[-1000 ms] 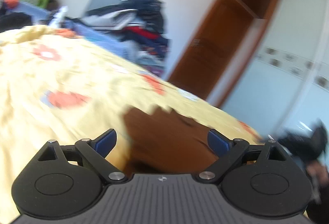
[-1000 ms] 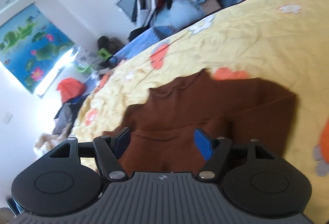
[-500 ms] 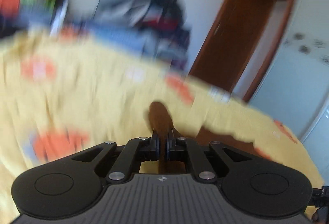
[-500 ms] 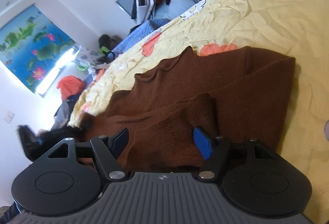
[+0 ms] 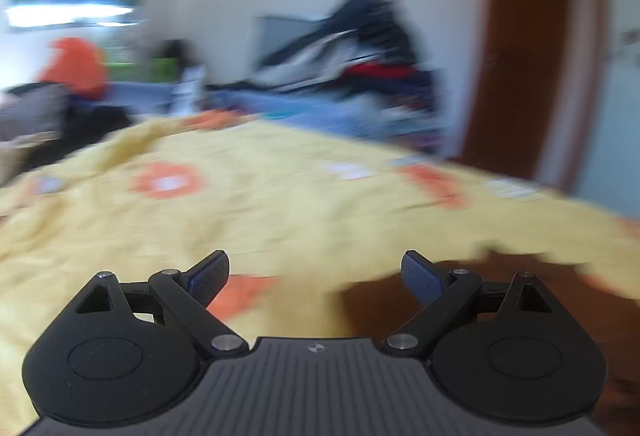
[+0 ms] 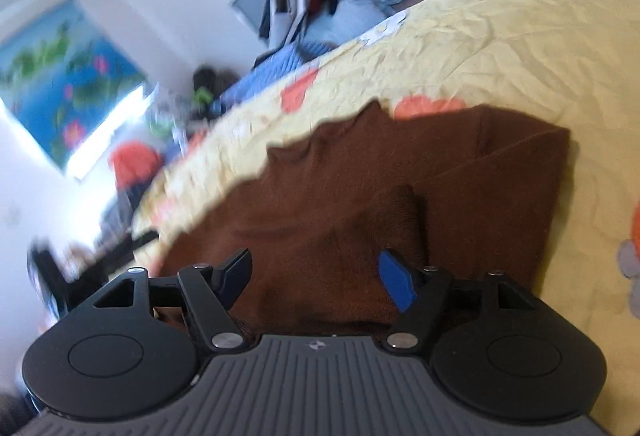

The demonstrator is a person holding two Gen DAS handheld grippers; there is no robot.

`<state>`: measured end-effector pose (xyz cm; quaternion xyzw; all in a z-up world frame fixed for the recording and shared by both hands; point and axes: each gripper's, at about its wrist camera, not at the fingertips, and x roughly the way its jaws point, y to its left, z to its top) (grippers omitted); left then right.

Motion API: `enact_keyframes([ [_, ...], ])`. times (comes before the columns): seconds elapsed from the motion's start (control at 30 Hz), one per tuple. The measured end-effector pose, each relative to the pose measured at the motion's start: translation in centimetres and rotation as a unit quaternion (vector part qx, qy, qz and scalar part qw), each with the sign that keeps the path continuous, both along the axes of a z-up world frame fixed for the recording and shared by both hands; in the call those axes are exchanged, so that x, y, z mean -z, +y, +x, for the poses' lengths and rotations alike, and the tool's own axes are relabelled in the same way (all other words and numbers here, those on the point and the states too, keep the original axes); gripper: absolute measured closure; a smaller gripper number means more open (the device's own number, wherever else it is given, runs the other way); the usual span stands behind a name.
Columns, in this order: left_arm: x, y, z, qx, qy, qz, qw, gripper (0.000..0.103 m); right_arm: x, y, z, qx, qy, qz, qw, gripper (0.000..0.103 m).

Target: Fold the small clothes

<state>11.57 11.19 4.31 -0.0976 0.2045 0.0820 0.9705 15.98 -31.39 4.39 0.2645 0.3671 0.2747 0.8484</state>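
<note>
**Fingers wide on both sides, brown sweater lying free on the bed**

Fingers (image 5: 208, 276) of the left gripper (image 5: 316, 276) are spread wide, nothing between them, hanging over the yellow flowered bedsheet (image 5: 280, 204) with only an edge of the brown sweater (image 5: 520, 288) showing at the lower right. Over on the right gripper (image 6: 316, 276), same story: blue-padded fingers (image 6: 396, 284) wide apart and empty, poised right above the knit.

And there's the garment: the brown sweater (image 6: 360, 196) lies on the bed, partly folded by the look of it, one sleeve laid back across the body and a doubled edge on the far right side. The next fold looks to be up for grabs.

Risks from here? That loose sleeve is the worry. A pinch that takes only the top layer could drag it off and undo the fold beneath. A bite too deep might catch the bedsheet (image 6: 500, 36) too, since the crumpled cotton sits directly under the knit. The left view is badly smeared, so where that gripper stands against the hem is hard to judge.

Only the right view lays out the sweater's collar, sleeve and folded edge. The left view gives the door (image 5: 532, 68) and the clothes pile (image 5: 352, 52) head-on, and almost none of the sweater.
</note>
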Motion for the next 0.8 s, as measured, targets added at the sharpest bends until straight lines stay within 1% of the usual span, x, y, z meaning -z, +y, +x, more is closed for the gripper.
enact_keyframes([
  [0.03,0.0,-0.6,-0.2,0.032,0.003,0.0,0.9995,0.009,-0.6,-0.5,0.2,0.014,-0.011,-0.006,1.0,0.03],
  [0.07,0.2,-1.2,0.0,0.06,0.017,0.003,0.998,0.009,-0.8,-0.7,0.7,0.027,-0.006,-0.027,0.999,0.03],
  [0.1,0.7,-1.6,0.2,0.07,0.035,0.003,0.9969,0.009,-0.6,-0.7,1.4,0.034,0.011,-0.055,0.998,0.03],
  [0.17,1.9,-1.4,0.3,0.05,0.055,-0.008,0.9972,0.009,0.5,-0.2,2.7,0.026,0.048,-0.098,0.994,0.04],
  [0.2,2.4,-0.8,0.3,0.036,0.061,-0.025,0.9971,0.009,0.9,0.2,3.0,0.013,0.058,-0.109,0.992,0.05],
  [0.23,2.7,0.0,-0.3,0.027,0.067,-0.047,0.9963,0.009,1.0,0.6,2.9,0.005,0.051,-0.119,0.992,0.053],
  [0.27,3.0,1.0,-0.6,0.025,0.072,-0.065,0.995,0.009,0.9,1.0,2.9,-0.002,0.047,-0.126,0.991,0.053],
  [0.3,3.1,1.4,-1.2,0.027,0.077,-0.073,0.994,0.009,0.9,1.2,3.0,-0.007,0.047,-0.128,0.991,0.055],
  [0.33,3.0,1.6,-2.1,0.034,0.077,-0.071,0.994,0.009,0.9,1.5,3.2,-0.013,0.048,-0.131,0.99,0.064],
  [0.37,2.8,1.4,-2.8,0.047,0.071,-0.055,0.9949,0.009,1.1,1.7,3.3,-0.018,0.049,-0.137,0.989,0.066],
  [0.4,2.3,0.8,-3.8,0.061,0.067,-0.021,0.9957,0.009,1.1,1.8,3.6,-0.021,0.047,-0.141,0.989,0.068],
  [0.43,2.1,0.0,-4.9,0.073,0.064,0.027,0.9949,0.009,1.1,1.8,3.7,-0.022,0.047,-0.14,0.989,0.068],
  [0.47,1.7,-1.2,-5.8,0.088,0.063,0.08,0.991,0.009,1.1,1.8,3.7,-0.023,0.048,-0.139,0.989,0.068],
  [0.5,1.9,-2.2,-6.6,0.1,0.065,0.13,0.9843,0.009,1.0,1.7,3.8,-0.024,0.049,-0.138,0.989,0.068],
  [0.53,2.2,-3.2,-6.6,0.109,0.071,0.172,0.9764,0.009,1.0,1.6,3.7,-0.025,0.048,-0.136,0.989,0.068],
  [0.57,2.6,-3.9,-6.4,0.111,0.079,0.201,0.97,0.009,1.1,1.5,3.6,-0.024,0.048,-0.135,0.989,0.068],
  [0.6,3.0,-4.1,-6.3,0.111,0.085,0.211,0.9675,0.01,1.1,1.5,3.4,-0.023,0.048,-0.134,0.989,0.068],
  [0.63,3.2,-4.1,-6.0,0.109,0.089,0.205,0.9686,0.01,1.1,1.6,3.4,-0.021,0.049,-0.134,0.99,0.068],
  [0.67,3.4,-3.9,-5.4,0.105,0.092,0.189,0.972,0.01,1.1,1.6,3.4,-0.02,0.05,-0.134,0.99,0.068],
  [0.73,3.3,-3.6,-4.4,0.103,0.094,0.159,0.9774,0.024,1.1,1.7,3.4,-0.018,0.052,-0.134,0.989,0.068],
  [0.77,3.4,-3.8,-3.8,0.107,0.098,0.154,0.9773,0.039,1.1,1.8,3.4,-0.018,0.053,-0.134,0.989,0.068],
  [0.8,3.7,-4.0,-3.1,0.11,0.106,0.155,0.976,0.058,1.1,1.8,3.4,-0.018,0.053,-0.134,0.989,0.068],
])
